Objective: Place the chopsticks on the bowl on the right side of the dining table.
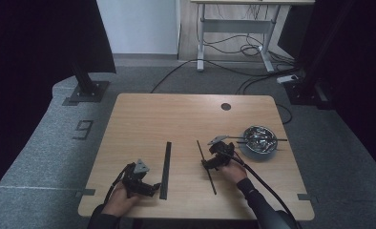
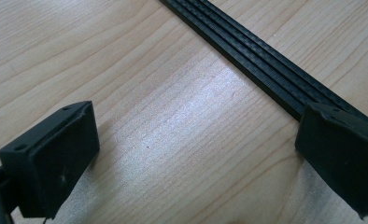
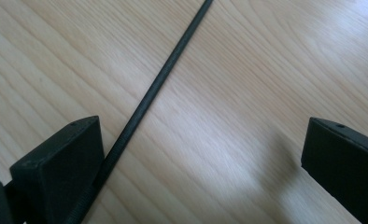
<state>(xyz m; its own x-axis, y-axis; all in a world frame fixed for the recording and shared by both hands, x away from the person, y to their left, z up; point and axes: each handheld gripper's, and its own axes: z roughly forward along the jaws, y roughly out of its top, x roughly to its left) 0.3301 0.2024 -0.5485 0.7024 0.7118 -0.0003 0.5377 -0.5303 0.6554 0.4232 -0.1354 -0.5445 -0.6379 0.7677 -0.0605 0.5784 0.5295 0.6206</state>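
A flat black ribbed strip [image 1: 166, 169] lies lengthwise on the wooden table [image 1: 176, 119], left of centre. My left gripper [image 1: 150, 188] rests low beside the strip's near end, jaws wide open over bare wood; in the left gripper view the strip [image 2: 261, 65] runs just past the right jaw. A thin black rod [image 1: 206, 166] lies right of centre. My right gripper [image 1: 206, 164] hovers open over the rod's middle; in the right gripper view the rod [image 3: 154, 93] passes close by the left jaw.
A metal bowl [image 1: 258, 141] holding shiny pieces sits at the table's right side, with thin rods lying across it. A dark round hole [image 1: 225, 106] marks the far edge. Cables trail from both grippers toward the near edge.
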